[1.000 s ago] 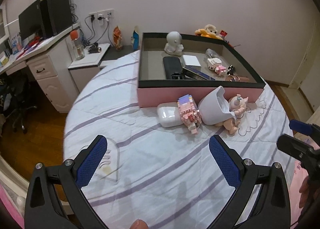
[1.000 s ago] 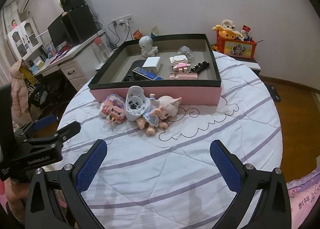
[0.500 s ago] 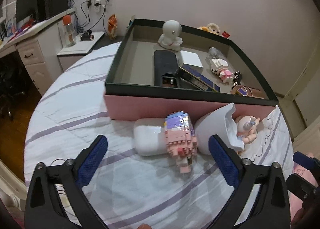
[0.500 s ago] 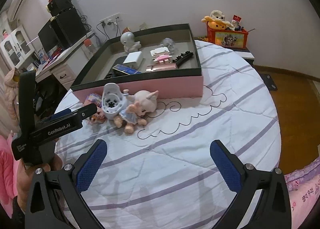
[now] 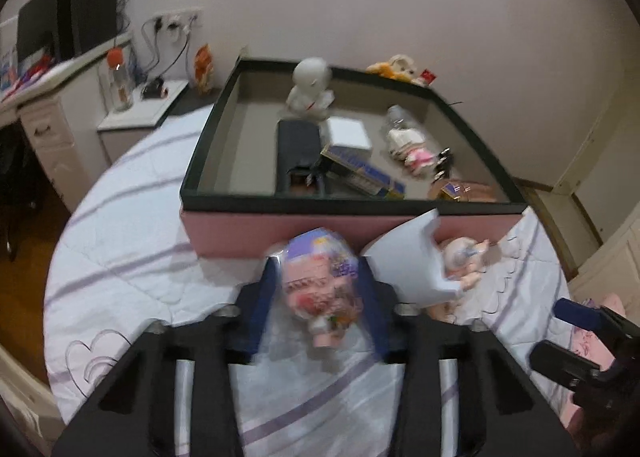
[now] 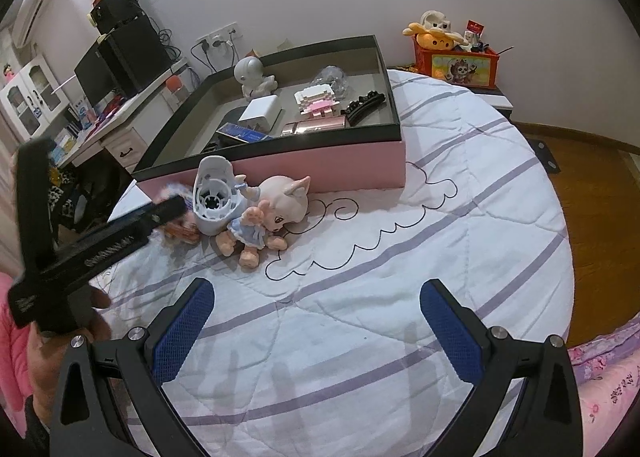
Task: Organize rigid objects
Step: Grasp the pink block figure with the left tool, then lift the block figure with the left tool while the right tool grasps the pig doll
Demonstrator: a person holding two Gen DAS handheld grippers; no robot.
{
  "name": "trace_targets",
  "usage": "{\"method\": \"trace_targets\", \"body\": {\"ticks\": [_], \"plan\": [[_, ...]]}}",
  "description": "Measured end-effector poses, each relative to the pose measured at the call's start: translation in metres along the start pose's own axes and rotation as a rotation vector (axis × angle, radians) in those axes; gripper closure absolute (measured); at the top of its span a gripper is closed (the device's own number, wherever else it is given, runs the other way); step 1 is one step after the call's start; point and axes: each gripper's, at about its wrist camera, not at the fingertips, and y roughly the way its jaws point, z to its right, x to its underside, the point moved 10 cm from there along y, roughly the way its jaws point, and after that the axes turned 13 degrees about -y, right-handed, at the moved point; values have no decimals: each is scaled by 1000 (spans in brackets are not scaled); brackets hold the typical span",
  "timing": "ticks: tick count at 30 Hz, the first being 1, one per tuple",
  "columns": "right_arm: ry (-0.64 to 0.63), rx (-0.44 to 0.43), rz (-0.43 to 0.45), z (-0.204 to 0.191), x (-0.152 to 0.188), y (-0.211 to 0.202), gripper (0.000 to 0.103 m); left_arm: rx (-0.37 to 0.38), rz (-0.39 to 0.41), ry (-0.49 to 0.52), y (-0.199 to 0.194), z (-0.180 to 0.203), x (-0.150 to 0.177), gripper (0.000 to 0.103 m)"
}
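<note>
On the striped bedspread, at the pink box's front wall, the left gripper is clamping the pink brick toy; the right gripper is hovering with jaws wide, empty. Lifting it over the rim likely comes next.

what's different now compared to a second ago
The left gripper moved in toward the pink box and closed on the pink block toy, which a second ago lay free on the bed. The right gripper is still open over the quilt. The doll and white shell stayed put.
</note>
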Motion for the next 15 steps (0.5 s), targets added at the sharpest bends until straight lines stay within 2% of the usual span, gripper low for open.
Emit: {"method": "trace_targets", "body": {"ticks": [2,5,7,10,12,15], "plan": [[-4,-4,1,-3,-1,0,0,-2,-28,-2,8,-2,2,71],[-10,-7,2,-5,-1,-1,0,-17,-28,-5,14,-6,1,66],[-11,-6,0,-3,-1,0,0,-38,-21,32,16,-2,2,65],[-5,-4,0,-2,0,1,0,-30,-22,47,16,4,7,61],[-5,-3,-1,-2,0,1,0,1,-39,30,16,8,13,72],[-8,-5,-2,-3,1,0,0,41,-65,10,16,11,25,76]]}}
